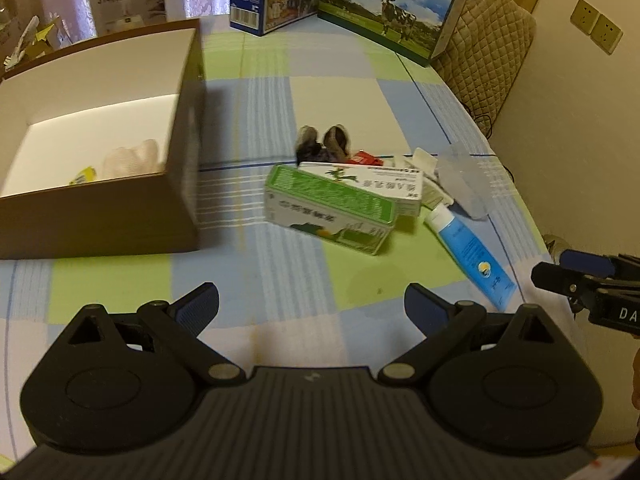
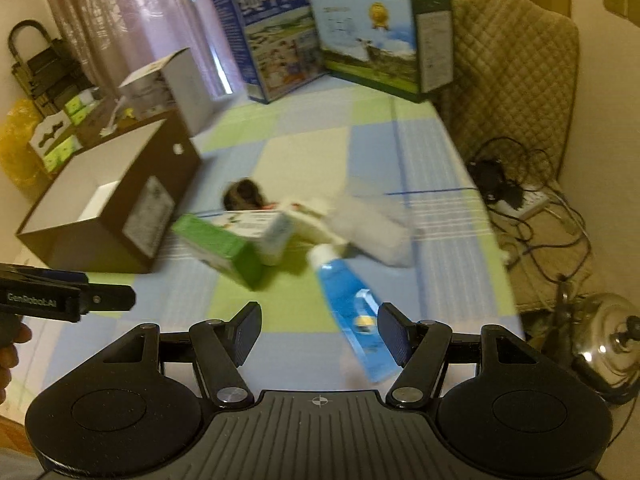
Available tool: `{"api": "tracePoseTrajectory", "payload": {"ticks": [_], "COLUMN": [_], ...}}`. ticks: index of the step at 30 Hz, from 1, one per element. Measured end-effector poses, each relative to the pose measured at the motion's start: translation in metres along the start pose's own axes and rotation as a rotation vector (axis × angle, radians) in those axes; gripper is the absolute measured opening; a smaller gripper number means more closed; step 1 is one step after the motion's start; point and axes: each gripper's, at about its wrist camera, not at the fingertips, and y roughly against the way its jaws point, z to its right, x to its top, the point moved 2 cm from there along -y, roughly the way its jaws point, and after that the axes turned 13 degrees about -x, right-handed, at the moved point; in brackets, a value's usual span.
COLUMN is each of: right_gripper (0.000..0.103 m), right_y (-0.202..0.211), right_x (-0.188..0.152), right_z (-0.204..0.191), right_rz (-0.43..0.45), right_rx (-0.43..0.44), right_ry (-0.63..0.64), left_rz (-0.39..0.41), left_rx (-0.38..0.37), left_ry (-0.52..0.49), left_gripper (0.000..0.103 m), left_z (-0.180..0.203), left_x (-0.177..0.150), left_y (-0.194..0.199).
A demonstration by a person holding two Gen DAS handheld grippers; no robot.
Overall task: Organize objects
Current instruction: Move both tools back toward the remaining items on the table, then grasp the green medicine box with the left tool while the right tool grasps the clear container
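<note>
Right wrist view blurs the blue tube (image 2: 352,312) and green box (image 2: 224,248).

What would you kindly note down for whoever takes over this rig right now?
Left claw: open, empty, over the checked cloth.
Right claw: open, empty, at the blue tube's tail.
Brown box: open, left of the pile, holding a white item and a yellow one.
Left on the cloth: two green medicine boxes, the tube, a furry item, small packets.
</note>
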Motion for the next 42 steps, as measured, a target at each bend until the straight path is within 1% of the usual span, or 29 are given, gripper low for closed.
{"api": "tracePoseTrajectory", "payload": {"ticks": [6, 10, 14, 18, 23, 26, 29, 30, 32, 35, 37, 39, 42], "right_gripper": [0.062, 0.062, 0.062, 0.062, 0.062, 0.062, 0.062, 0.062, 0.062, 0.062, 0.062, 0.062, 0.062], "right_y": [-0.011, -0.018, -0.025, -0.033, -0.044, -0.051, -0.058, -0.060, -0.065, -0.072, -0.075, -0.078, -0.081], "right_x": [0.006, 0.010, 0.012, 0.015, 0.020, 0.024, 0.028, 0.030, 0.033, 0.039, 0.042, 0.045, 0.047], "right_z": [0.034, 0.049, 0.058, 0.063, 0.067, 0.071, 0.073, 0.074, 0.075, 0.077, 0.080, 0.083, 0.086], "right_rz": [-0.013, -0.025, -0.039, -0.056, -0.073, -0.081, -0.083, -0.084, -0.086, -0.081, -0.078, -0.076, -0.072], "right_rx": [-0.022, -0.021, -0.011, -0.003, 0.002, 0.004, 0.005, 0.004, 0.002, -0.011, -0.017, -0.023, -0.033], "right_ry": [-0.017, -0.031, -0.040, -0.039, -0.038, -0.036, -0.034, -0.033, -0.023, -0.002, 0.001, 0.004, 0.010], "left_rz": [0.003, -0.011, -0.029, -0.025, -0.026, -0.021, -0.027, -0.031, -0.030, 0.005, 0.030, 0.034, 0.029], "left_rx": [0.015, 0.046, 0.091, 0.142, 0.180, 0.228, 0.283, 0.290, 0.260, 0.203, 0.195, 0.190, 0.208], "left_ry": [-0.015, -0.028, -0.033, -0.025, -0.005, 0.009, 0.043, 0.057, 0.075, 0.090, 0.096, 0.104, 0.101], "left_gripper": [0.098, 0.098, 0.098, 0.097, 0.097, 0.097, 0.096, 0.096, 0.096, 0.096, 0.096, 0.095, 0.089], "left_z": [0.022, 0.029, 0.028, 0.020, 0.007, -0.004, -0.017, -0.021, -0.025, -0.018, -0.015, -0.014, -0.013], "left_x": [0.009, 0.014, 0.020, 0.025, 0.027, 0.024, 0.018, 0.017, 0.016, 0.022, 0.028, 0.035, 0.048], "left_y": [-0.032, -0.062, -0.089, -0.103, -0.102, -0.096, -0.088, -0.085, -0.079, -0.070, -0.069, -0.074, -0.087]}}
